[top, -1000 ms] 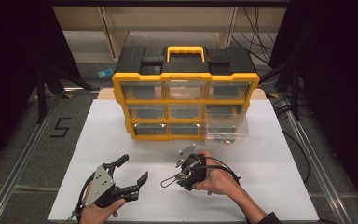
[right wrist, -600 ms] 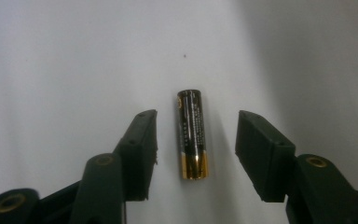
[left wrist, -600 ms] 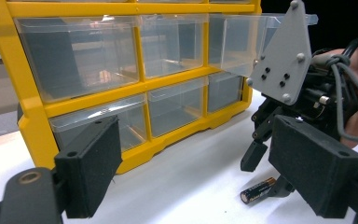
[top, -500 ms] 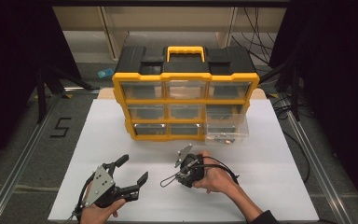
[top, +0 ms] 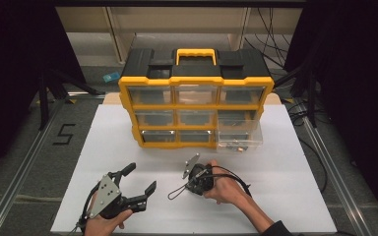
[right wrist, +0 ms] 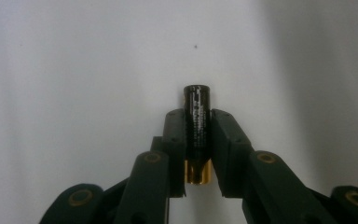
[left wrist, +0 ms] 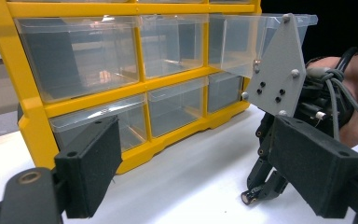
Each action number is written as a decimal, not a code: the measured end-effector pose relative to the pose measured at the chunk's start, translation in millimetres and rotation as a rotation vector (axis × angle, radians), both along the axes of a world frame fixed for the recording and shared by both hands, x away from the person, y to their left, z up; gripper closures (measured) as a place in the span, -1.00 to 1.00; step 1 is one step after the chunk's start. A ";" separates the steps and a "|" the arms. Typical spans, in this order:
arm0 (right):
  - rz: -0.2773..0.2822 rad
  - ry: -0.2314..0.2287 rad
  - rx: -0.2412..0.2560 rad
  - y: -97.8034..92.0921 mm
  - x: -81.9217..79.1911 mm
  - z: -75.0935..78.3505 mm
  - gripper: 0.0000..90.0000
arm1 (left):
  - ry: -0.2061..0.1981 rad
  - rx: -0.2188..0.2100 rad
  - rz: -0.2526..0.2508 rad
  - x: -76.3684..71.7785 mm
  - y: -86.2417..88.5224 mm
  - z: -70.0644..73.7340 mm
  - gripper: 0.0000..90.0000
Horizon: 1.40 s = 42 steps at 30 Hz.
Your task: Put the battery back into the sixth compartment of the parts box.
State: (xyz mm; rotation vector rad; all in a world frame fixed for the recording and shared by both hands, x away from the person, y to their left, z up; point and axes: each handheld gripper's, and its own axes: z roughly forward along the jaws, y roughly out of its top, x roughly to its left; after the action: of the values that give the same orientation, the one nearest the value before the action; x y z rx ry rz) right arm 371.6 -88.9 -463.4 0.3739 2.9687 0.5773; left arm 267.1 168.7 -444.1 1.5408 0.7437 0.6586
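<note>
A yellow and black drawer cabinet (top: 196, 98) stands at the far side of the white table (top: 285, 196). Its bottom-right clear drawer (top: 239, 137) is pulled out, with small items inside. In front of the cabinet, the right gripper (right wrist: 197, 140) points down at the table, its jaws clamped on a black and gold battery (right wrist: 196, 133); the fine print on the battery is too small to read. Left of it, also in front of the cabinet, the left gripper (top: 140, 179) is held with its jaws wide apart and nothing between them. On the floor left of the cabinet, a black "5" (top: 64, 133) is marked.
</note>
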 end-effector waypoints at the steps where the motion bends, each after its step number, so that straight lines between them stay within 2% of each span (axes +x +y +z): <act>1: -0.006 -0.004 -0.006 0.4 -0.3 -0.3 0.70 | 0.000 0.001 0.000 -0.1 0.0 0.1 -0.63; 3: 0.001 0.003 -0.005 0.5 -0.6 0.6 0.71 | 0.000 0.001 -0.001 -0.1 0.0 0.2 -0.63; 5: -0.017 0.010 -0.005 0.0 -1.4 1.5 0.71 | -0.001 0.002 0.001 -0.1 0.2 0.3 -0.63; 7: -0.008 -0.009 0.009 -1.6 -0.3 5.2 0.71 | -0.001 0.000 0.000 -0.1 0.2 0.3 -0.63; 8: -0.016 -0.003 0.016 -2.4 -0.3 7.8 0.71 | -0.001 0.000 0.001 -0.1 0.2 0.2 -0.63; 11: -0.032 -0.043 0.043 -4.4 -1.0 17.2 0.71 | -0.001 0.001 0.001 -0.1 0.2 0.3 -0.63; 21: -0.036 -0.138 0.151 -13.3 -4.9 54.8 0.71 | -0.001 0.002 0.001 -0.1 0.2 0.2 -0.63; 32: -0.063 -0.200 0.230 -24.2 -11.0 87.3 0.71 | 0.001 0.005 0.003 -0.4 0.4 0.5 -0.63; 42: -0.088 -0.259 0.309 -41.8 -15.1 118.4 0.71 | 0.000 -0.005 0.003 0.0 -0.2 0.1 -0.63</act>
State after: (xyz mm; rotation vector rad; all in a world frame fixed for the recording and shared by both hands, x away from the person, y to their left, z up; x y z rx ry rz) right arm 356.5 -130.7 -345.0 0.4155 2.6046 0.9940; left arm 267.1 168.5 -444.1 1.5356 0.7467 0.6588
